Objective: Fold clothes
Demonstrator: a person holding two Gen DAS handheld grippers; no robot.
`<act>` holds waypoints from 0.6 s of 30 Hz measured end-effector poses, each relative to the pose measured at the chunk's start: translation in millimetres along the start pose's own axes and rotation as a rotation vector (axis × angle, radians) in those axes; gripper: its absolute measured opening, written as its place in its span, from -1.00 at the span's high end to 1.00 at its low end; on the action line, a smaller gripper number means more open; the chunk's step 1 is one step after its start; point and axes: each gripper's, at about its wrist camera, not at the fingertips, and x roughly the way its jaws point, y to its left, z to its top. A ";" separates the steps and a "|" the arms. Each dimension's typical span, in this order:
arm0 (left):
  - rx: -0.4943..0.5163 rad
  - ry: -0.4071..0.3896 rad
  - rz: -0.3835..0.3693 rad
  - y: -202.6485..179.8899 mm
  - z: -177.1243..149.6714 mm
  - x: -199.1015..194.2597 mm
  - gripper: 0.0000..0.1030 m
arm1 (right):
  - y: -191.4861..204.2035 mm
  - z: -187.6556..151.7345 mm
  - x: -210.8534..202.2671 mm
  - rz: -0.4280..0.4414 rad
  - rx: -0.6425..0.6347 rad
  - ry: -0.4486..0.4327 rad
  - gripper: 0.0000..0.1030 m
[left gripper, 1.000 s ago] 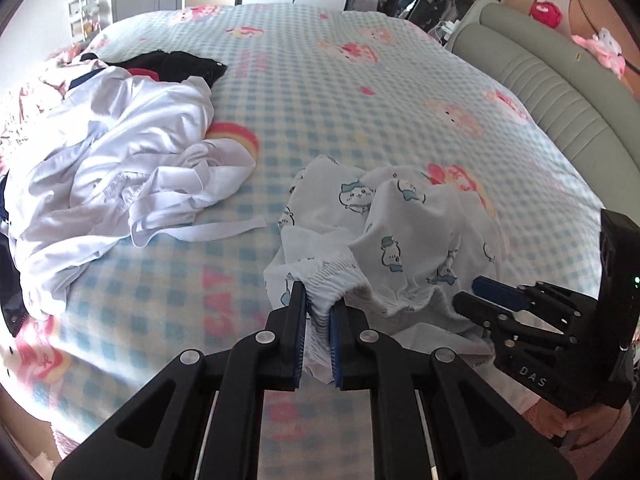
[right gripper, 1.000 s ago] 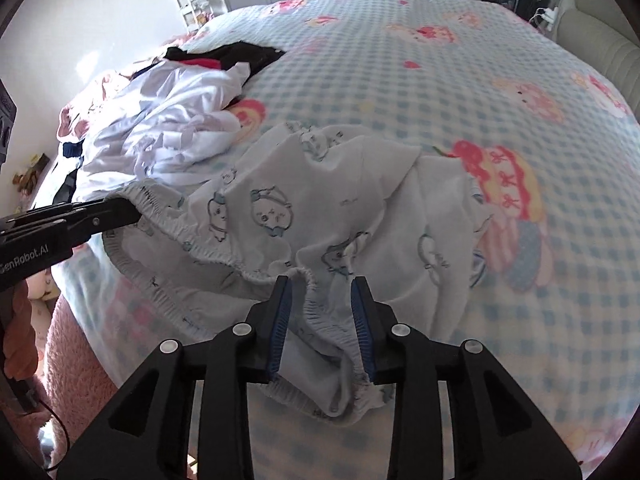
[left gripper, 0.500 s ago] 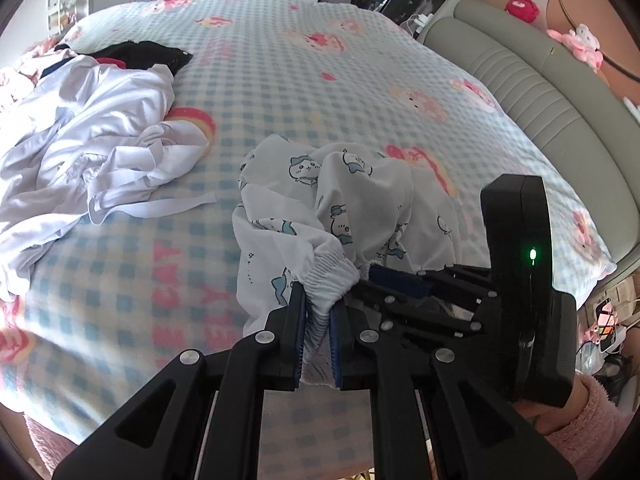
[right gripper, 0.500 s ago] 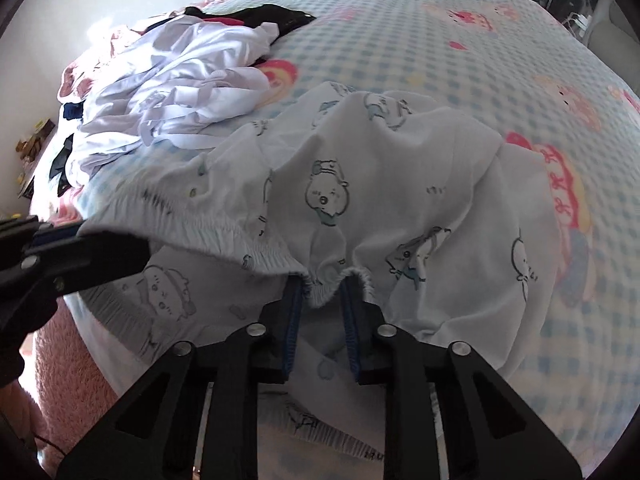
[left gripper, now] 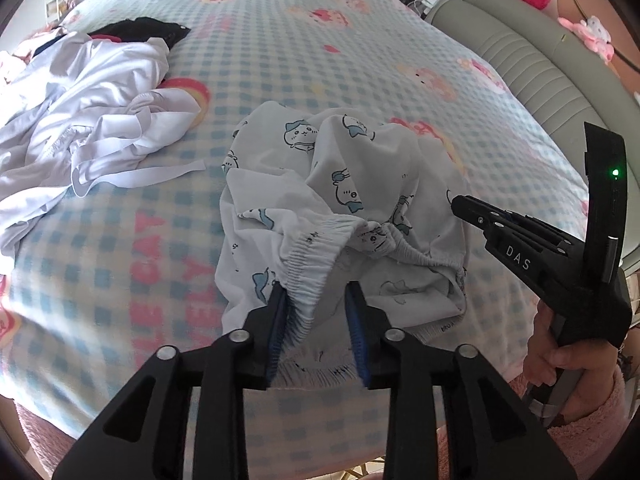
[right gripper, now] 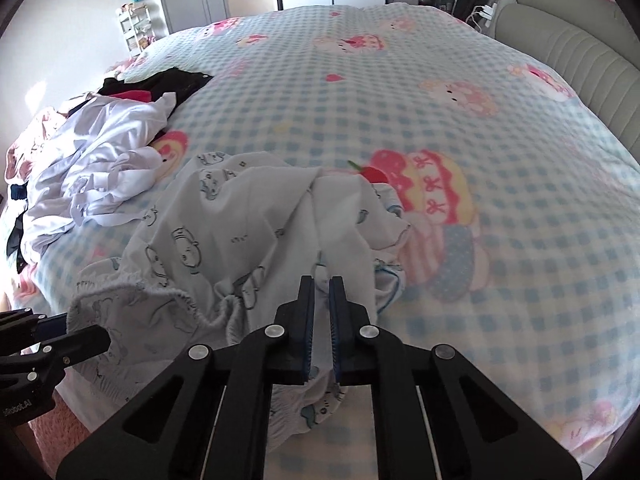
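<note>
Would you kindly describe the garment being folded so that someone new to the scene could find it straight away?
Start from the bed with the blue checked cartoon blanket. Near its front edge, just right of the heap of plain white clothes, lies the printed garment. It alone is pale with small cartoon animals and a gathered elastic waistband, and the right tool is clamped on it.

Checked bedspread (right gripper: 400, 120), padded headboard (left gripper: 540, 76)

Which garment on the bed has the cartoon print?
The pale shorts nearest the camera, elastic waistband, blue animal faces. The white garment pile and black garment behind are plain.
</note>
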 end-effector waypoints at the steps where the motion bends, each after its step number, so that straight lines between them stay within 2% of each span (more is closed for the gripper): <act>1: -0.004 0.001 -0.001 0.9 -0.7 0.0 0.04 | -2.7 -1.0 0.6 0.010 0.004 0.009 0.88; 6: -0.061 -0.002 0.040 12.1 -4.0 -3.3 0.04 | -11.7 -8.0 1.2 0.068 -0.004 0.049 0.88; 8: -0.113 -0.031 0.087 19.6 -7.2 -9.6 0.04 | -11.8 -11.3 -1.7 0.087 -0.021 0.053 0.85; 9: -0.144 -0.045 0.105 23.9 -8.8 -12.6 0.04 | -13.8 -13.0 -2.9 0.094 -0.017 0.056 0.78; 10: -0.164 -0.052 0.109 27.7 -10.2 -14.7 0.04 | -16.7 -15.1 -3.6 0.099 -0.006 0.059 0.70; 13: -0.213 -0.069 0.107 38.5 -14.0 -20.1 0.04 | -29.3 -22.1 -1.3 0.075 0.041 0.079 0.70; 15: -0.220 -0.053 0.076 42.6 -15.0 -19.6 0.04 | -34.7 -25.1 2.0 0.064 0.056 0.101 0.70; 18: -0.246 0.024 -0.039 45.6 -18.4 -7.5 0.00 | -35.3 -28.5 1.1 0.089 0.051 0.116 0.70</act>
